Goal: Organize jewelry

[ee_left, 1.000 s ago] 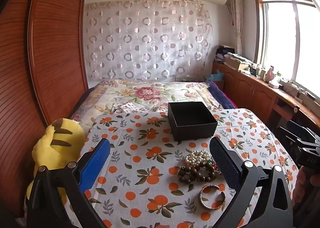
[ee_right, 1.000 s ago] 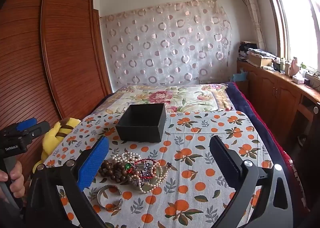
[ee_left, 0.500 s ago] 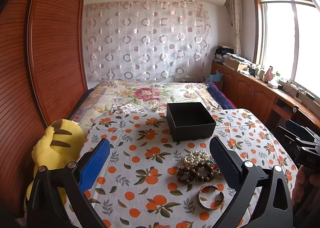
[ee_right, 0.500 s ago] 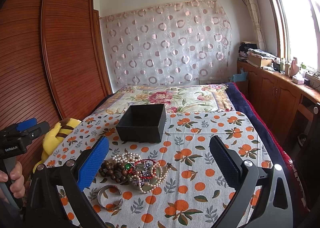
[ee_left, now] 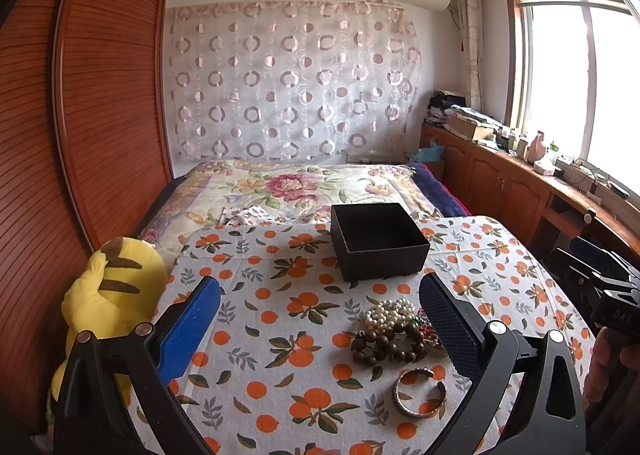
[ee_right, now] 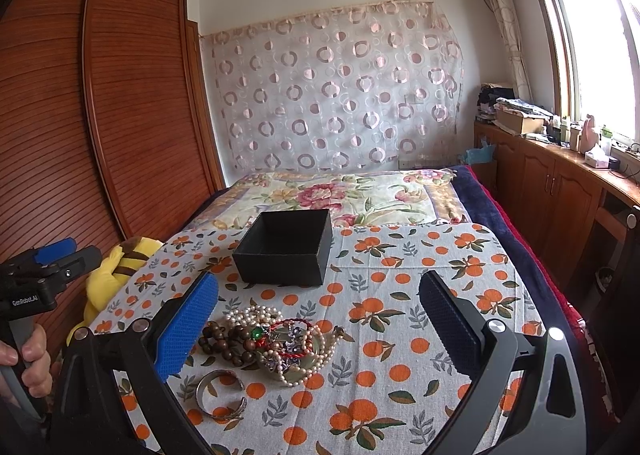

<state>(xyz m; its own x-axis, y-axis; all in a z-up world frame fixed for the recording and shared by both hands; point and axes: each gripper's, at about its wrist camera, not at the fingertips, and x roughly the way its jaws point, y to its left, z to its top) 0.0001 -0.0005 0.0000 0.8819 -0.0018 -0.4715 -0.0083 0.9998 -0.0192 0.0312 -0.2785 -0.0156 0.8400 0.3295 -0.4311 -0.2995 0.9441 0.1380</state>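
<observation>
A pile of jewelry (ee_right: 280, 339) lies on the orange-print cloth: pearl strands, a dark wooden bead bracelet (ee_left: 384, 343), red cord pieces. A silver cuff bangle (ee_right: 220, 395) lies just in front of it, also seen in the left wrist view (ee_left: 420, 393). An empty black box (ee_right: 286, 251) stands open behind the pile, also seen in the left wrist view (ee_left: 378, 241). My left gripper (ee_left: 320, 315) is open and empty, above the cloth left of the pile. My right gripper (ee_right: 320, 315) is open and empty, held above the pile.
A yellow plush toy (ee_left: 112, 295) sits at the table's left edge beside the wooden wardrobe (ee_left: 80, 135). A bed with a floral quilt (ee_left: 296, 187) lies behind the table. Wooden cabinets (ee_right: 560, 191) run along the right under the window.
Both views have shifted only slightly; the left gripper has drifted a little. Both grippers stay open and the jewelry has not moved.
</observation>
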